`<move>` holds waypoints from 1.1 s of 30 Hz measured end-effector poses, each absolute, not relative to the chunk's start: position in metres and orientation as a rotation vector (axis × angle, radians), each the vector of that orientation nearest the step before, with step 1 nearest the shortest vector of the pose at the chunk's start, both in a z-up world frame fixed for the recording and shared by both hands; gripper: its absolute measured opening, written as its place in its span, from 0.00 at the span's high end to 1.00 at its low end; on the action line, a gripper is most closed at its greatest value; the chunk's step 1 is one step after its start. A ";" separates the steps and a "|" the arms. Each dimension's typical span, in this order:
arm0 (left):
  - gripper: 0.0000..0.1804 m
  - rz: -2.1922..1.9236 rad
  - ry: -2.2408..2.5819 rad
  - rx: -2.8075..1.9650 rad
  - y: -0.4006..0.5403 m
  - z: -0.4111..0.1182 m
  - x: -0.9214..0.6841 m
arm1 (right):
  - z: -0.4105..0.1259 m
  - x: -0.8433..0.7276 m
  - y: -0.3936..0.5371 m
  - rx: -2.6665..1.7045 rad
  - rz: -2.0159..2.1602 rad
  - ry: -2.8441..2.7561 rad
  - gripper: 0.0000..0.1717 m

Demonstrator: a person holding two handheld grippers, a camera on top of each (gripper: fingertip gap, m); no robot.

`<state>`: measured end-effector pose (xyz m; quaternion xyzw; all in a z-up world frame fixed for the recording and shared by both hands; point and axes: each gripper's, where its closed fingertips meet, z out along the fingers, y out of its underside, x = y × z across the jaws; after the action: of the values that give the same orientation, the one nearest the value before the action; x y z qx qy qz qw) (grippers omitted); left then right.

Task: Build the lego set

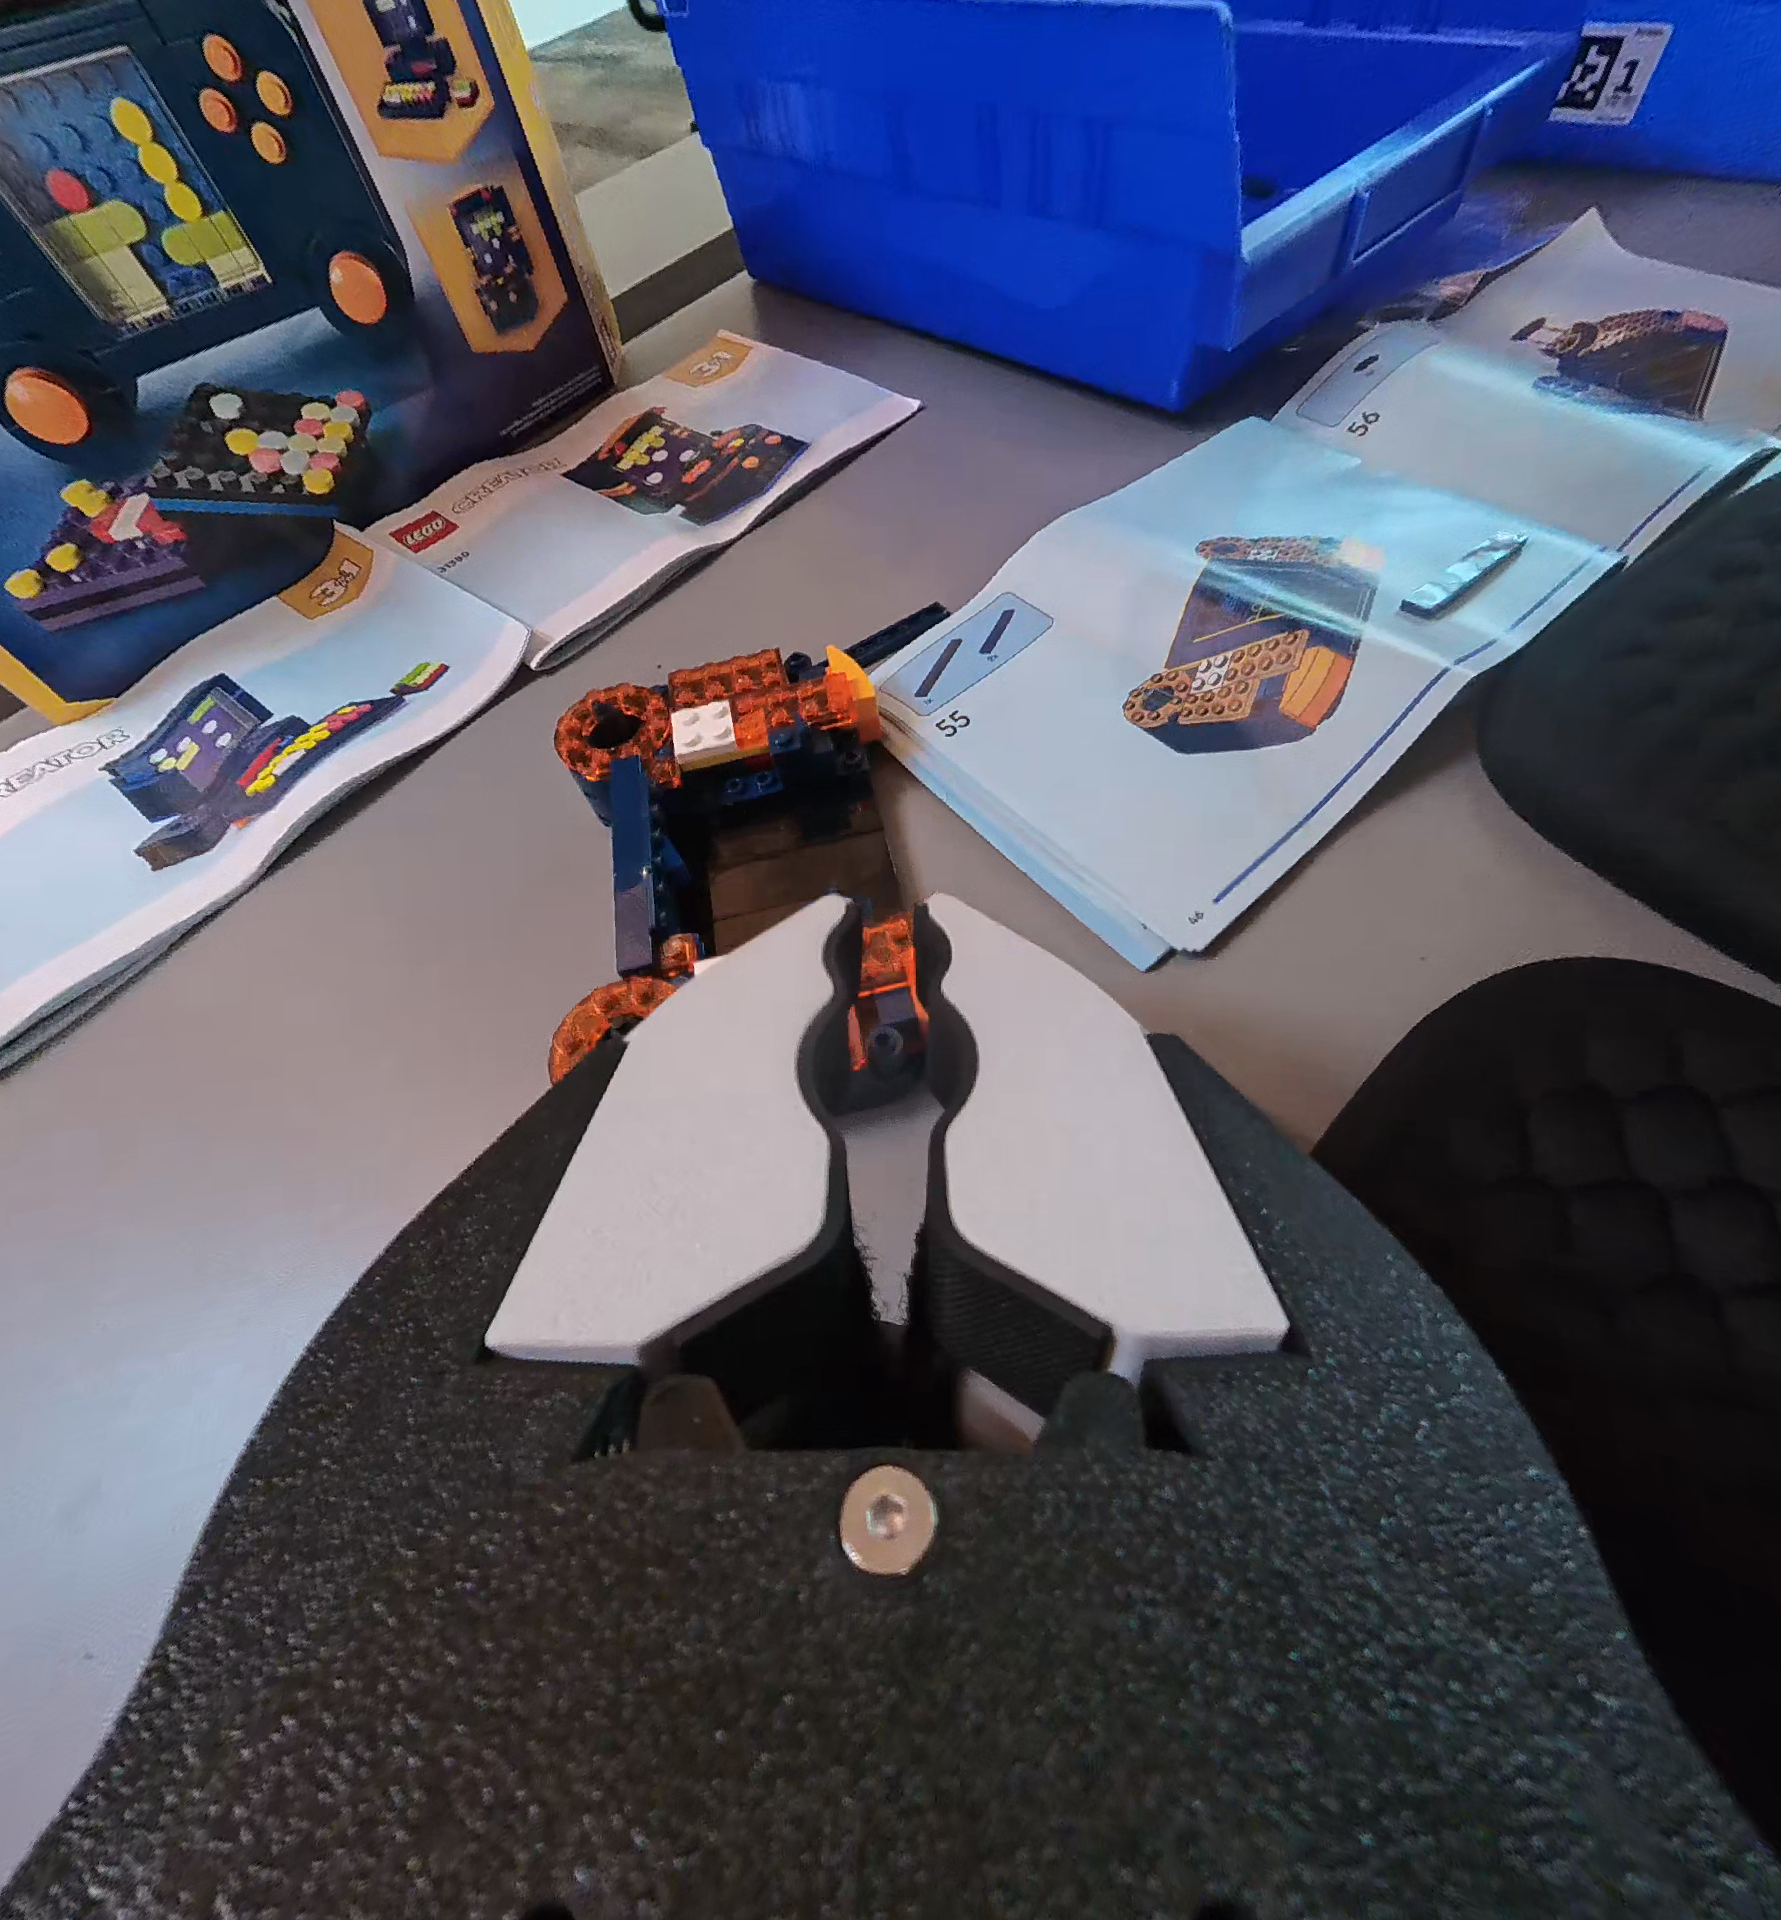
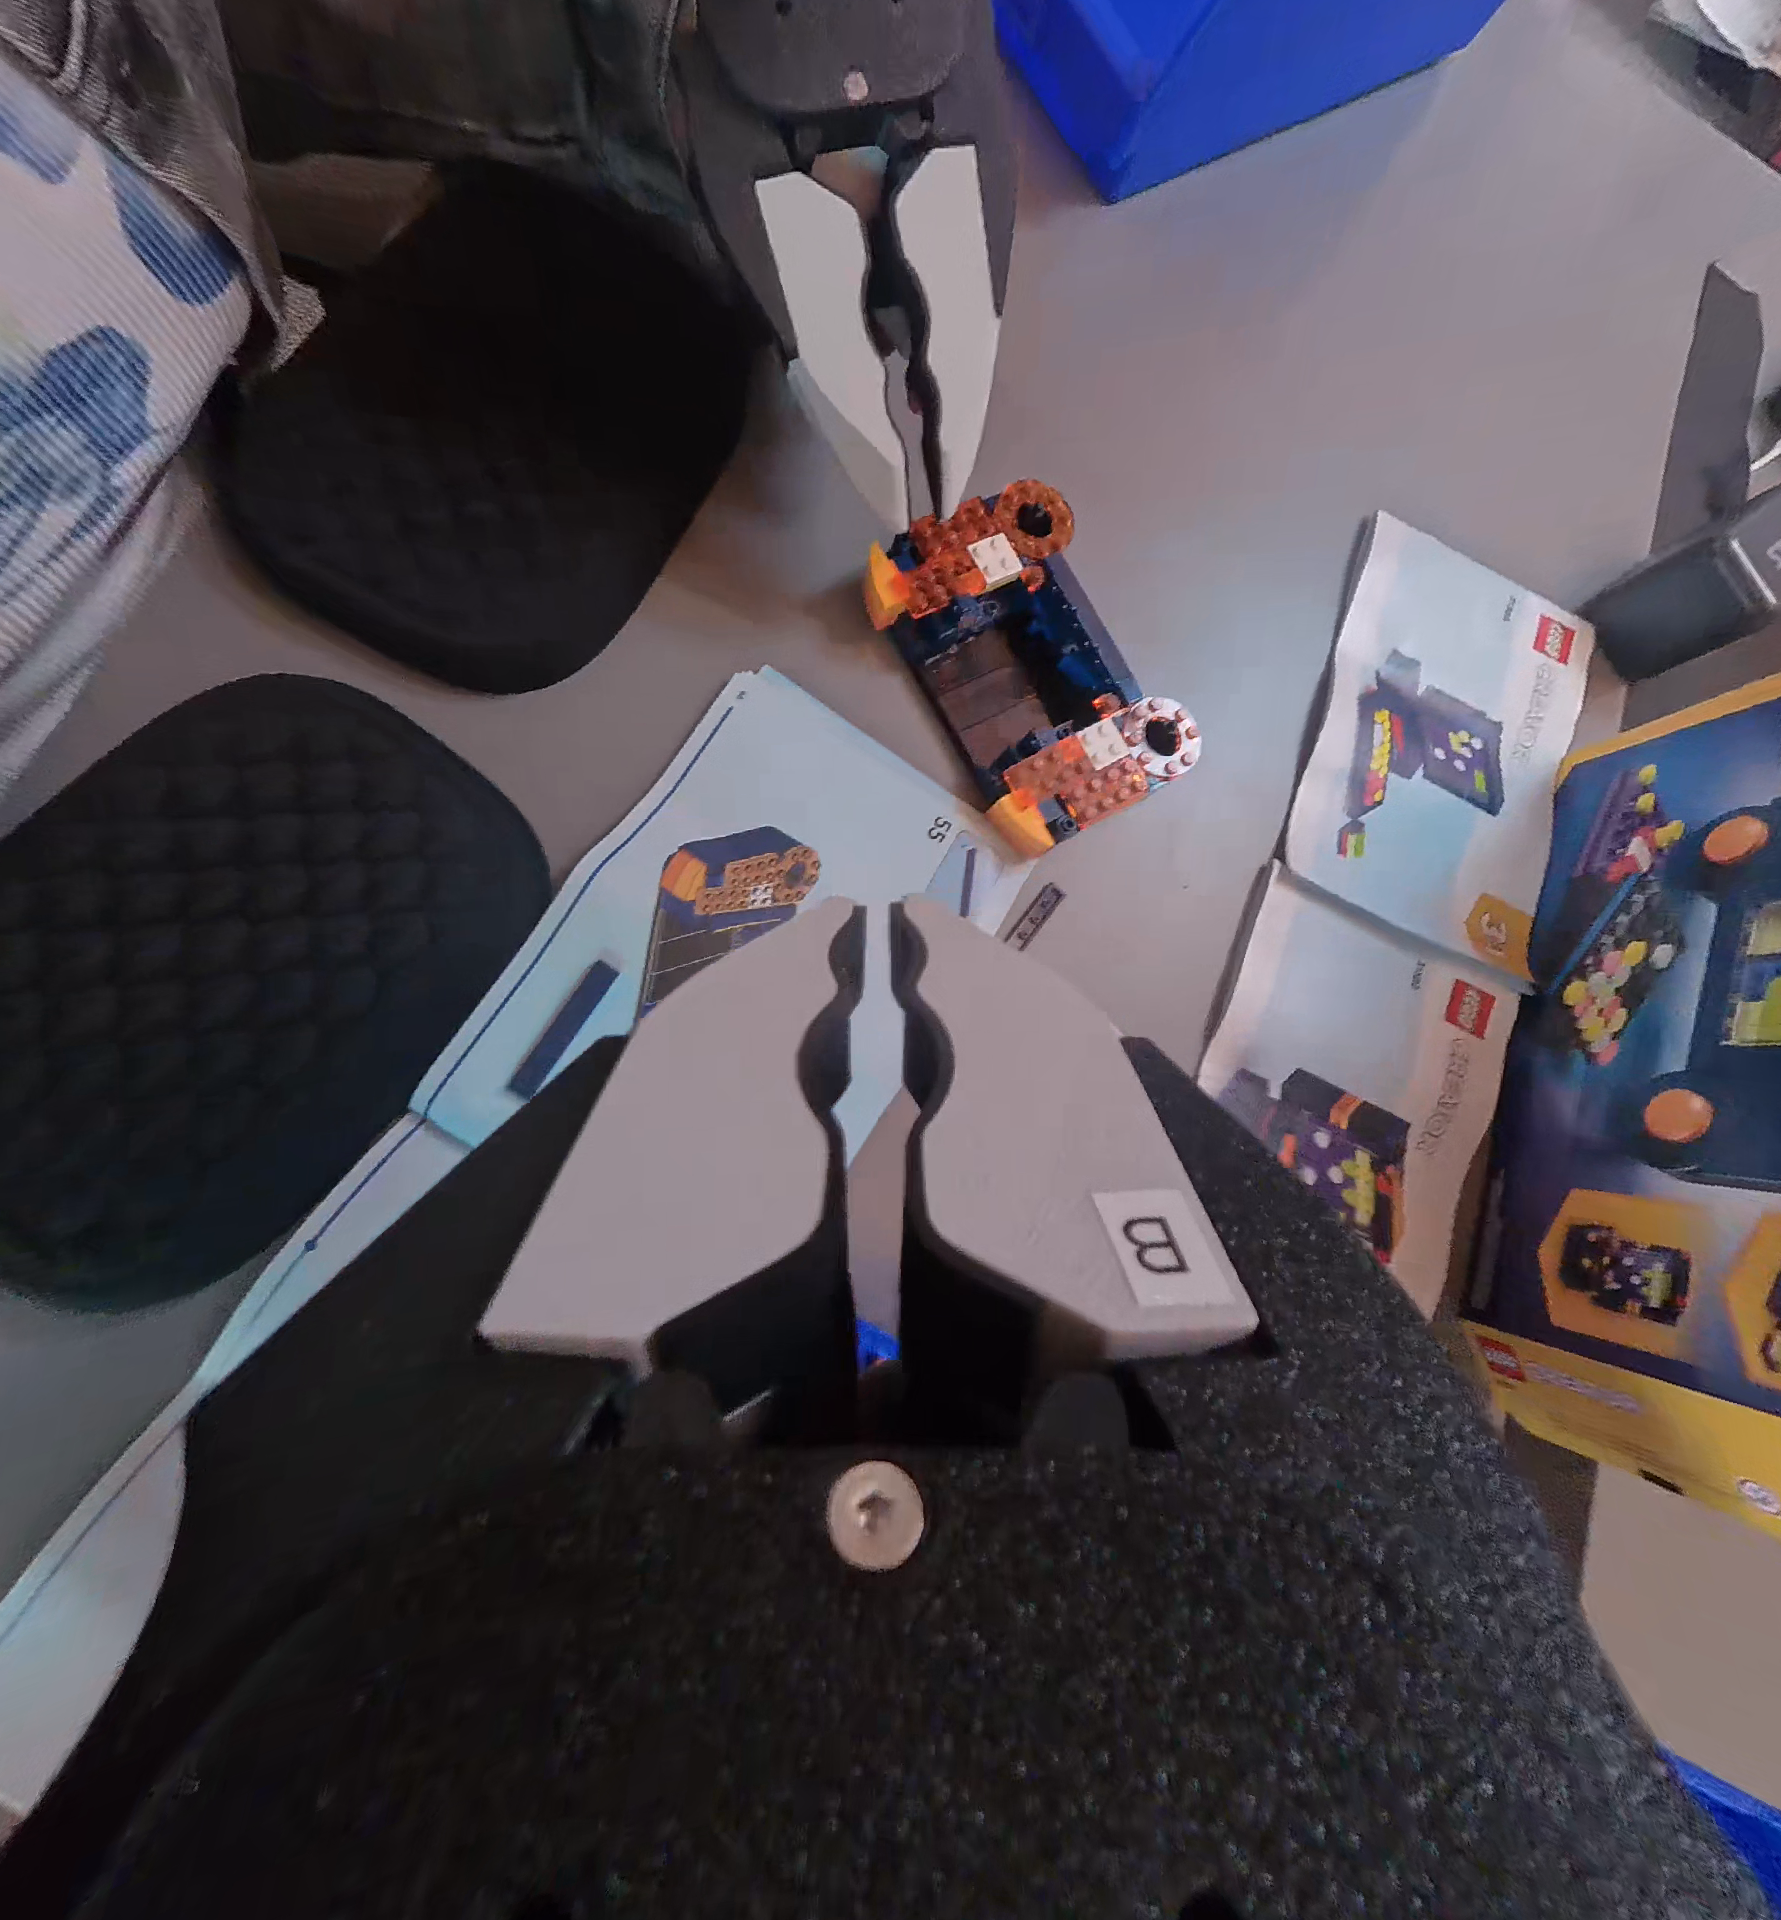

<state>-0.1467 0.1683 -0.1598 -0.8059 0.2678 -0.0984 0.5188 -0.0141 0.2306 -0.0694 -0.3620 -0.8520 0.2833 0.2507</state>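
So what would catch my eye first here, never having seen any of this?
Probably the orange and dark blue brick model on the grey table, with the left tool clamped on its near orange end. Next, the open instruction booklet beside it, under the nearly closed, empty right tool. Then the bright blue bin behind and the toy box at far left.
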 end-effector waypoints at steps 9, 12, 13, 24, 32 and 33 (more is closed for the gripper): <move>0.95 -0.200 0.666 -1.964 0.170 -0.162 -0.139 | -0.085 0.000 0.230 -1.004 0.774 -2.332 1.00; 0.95 -0.177 0.669 -1.970 0.170 -0.163 -0.138 | -0.090 0.003 0.228 -1.017 0.793 -2.334 1.00; 0.95 -0.169 0.670 -1.971 0.170 -0.163 -0.138 | -0.092 0.003 0.229 -1.024 0.790 -2.323 1.00; 0.95 -0.157 0.703 -1.993 0.164 -0.166 -0.134 | -0.106 -0.005 0.224 -1.029 0.856 -2.344 0.99; 0.95 -0.125 0.717 -1.997 0.160 -0.167 -0.133 | -0.117 -0.014 0.222 -1.021 0.845 -2.411 0.99; 0.95 -0.124 0.717 -1.994 0.160 -0.166 -0.133 | -0.118 -0.015 0.221 -1.017 0.840 -2.423 0.99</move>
<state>-0.1330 0.1595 -0.1665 -0.8202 0.2948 -0.0509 0.4876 -0.0152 0.2210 -0.1183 -0.3618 -0.8623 0.2989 0.1902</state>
